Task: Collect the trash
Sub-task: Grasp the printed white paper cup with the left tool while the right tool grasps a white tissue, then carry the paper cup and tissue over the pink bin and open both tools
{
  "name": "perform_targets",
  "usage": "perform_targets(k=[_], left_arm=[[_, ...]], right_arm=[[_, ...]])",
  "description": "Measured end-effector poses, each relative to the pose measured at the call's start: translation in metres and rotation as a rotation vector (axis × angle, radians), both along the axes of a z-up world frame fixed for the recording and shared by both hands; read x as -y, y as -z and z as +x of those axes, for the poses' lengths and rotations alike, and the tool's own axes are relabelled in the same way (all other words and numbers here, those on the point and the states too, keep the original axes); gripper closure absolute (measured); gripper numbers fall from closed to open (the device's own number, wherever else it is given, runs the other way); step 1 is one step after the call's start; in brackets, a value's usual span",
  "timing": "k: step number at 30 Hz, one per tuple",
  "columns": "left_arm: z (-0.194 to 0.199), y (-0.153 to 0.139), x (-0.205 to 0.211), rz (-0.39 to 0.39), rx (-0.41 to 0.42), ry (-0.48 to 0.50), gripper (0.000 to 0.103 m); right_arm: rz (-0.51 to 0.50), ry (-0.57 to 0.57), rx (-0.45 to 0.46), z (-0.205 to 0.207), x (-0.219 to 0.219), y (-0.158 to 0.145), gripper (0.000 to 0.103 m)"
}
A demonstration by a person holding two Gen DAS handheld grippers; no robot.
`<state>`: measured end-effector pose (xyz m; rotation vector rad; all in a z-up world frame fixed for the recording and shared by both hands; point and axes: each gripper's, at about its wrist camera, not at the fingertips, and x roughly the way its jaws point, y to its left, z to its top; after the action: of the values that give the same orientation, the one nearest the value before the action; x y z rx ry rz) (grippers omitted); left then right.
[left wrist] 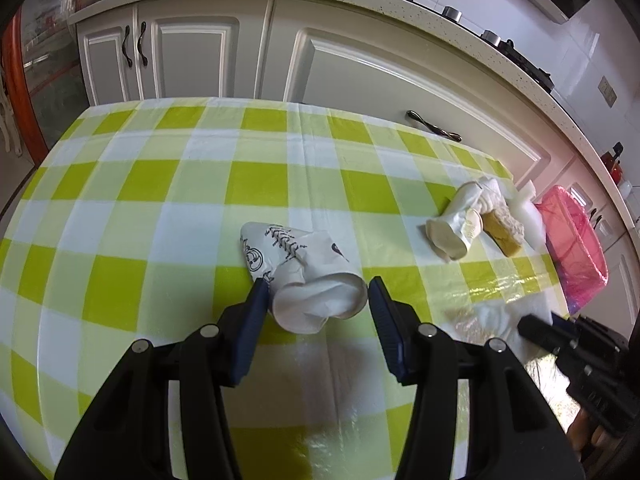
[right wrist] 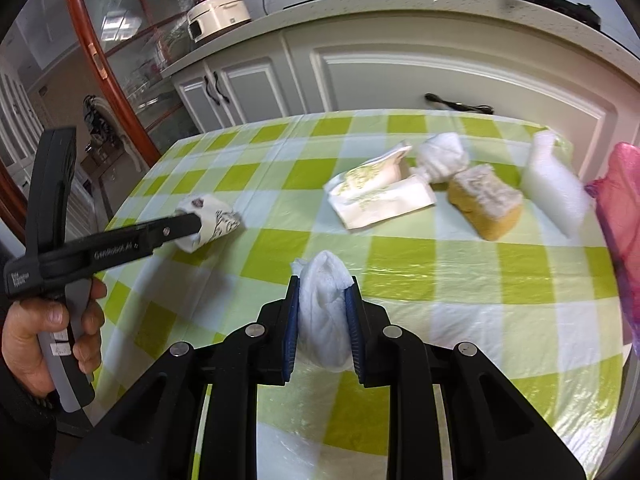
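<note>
A crushed white paper cup with black print lies on the green-checked tablecloth. My left gripper is open with its blue pads either side of the cup's mouth; the cup also shows in the right wrist view. My right gripper is shut on a crumpled white tissue just above the table. Another crushed paper cup, a tissue wad and a yellow sponge lie further back. A bin with a pink bag stands at the table's right edge.
A clear plastic bottle lies beside the sponge near the bin. White kitchen cabinets with a counter run behind the table. A glass cabinet with a red wood frame stands at the left.
</note>
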<state>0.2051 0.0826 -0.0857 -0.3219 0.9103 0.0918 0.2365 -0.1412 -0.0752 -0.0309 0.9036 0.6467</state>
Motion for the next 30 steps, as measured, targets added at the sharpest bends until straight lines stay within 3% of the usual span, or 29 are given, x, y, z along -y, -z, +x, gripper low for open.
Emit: perform_targets(k=[7, 11, 15, 18, 23, 24, 25, 30], left_arm=[[-0.019, -0.009, 0.009, -0.031, 0.028, 0.016, 0.053], [-0.025, -0.006, 0.016, -0.020, 0.003, 0.020, 0.052], [-0.026, -0.003, 0.021, -0.006, -0.016, 0.003, 0.034], [-0.024, 0.000, 0.024, 0.000, -0.038, -0.011, 0.031], [-0.019, 0.012, 0.029, 0.012, -0.120, -0.044, 0.033], [-0.018, 0.014, 0.031, 0.029, -0.137, -0.043, 0.045], [-0.017, 0.017, 0.032, 0.044, -0.153, -0.036, 0.049], [-0.019, 0.010, 0.034, 0.029, -0.131, -0.020, 0.051]], right_arm=[[0.020, 0.028, 0.013, 0.000, 0.018, -0.009, 0.080], [0.025, 0.031, 0.012, -0.001, 0.021, -0.008, 0.080], [0.023, 0.029, 0.015, -0.005, 0.021, -0.009, 0.080], [0.019, 0.031, 0.024, -0.005, 0.022, -0.010, 0.080], [0.014, 0.037, 0.033, -0.005, 0.027, -0.013, 0.080], [0.013, 0.040, 0.036, -0.005, 0.028, -0.013, 0.080], [0.012, 0.043, 0.039, -0.005, 0.030, -0.014, 0.080], [0.016, 0.066, 0.051, -0.003, 0.041, -0.018, 0.080]])
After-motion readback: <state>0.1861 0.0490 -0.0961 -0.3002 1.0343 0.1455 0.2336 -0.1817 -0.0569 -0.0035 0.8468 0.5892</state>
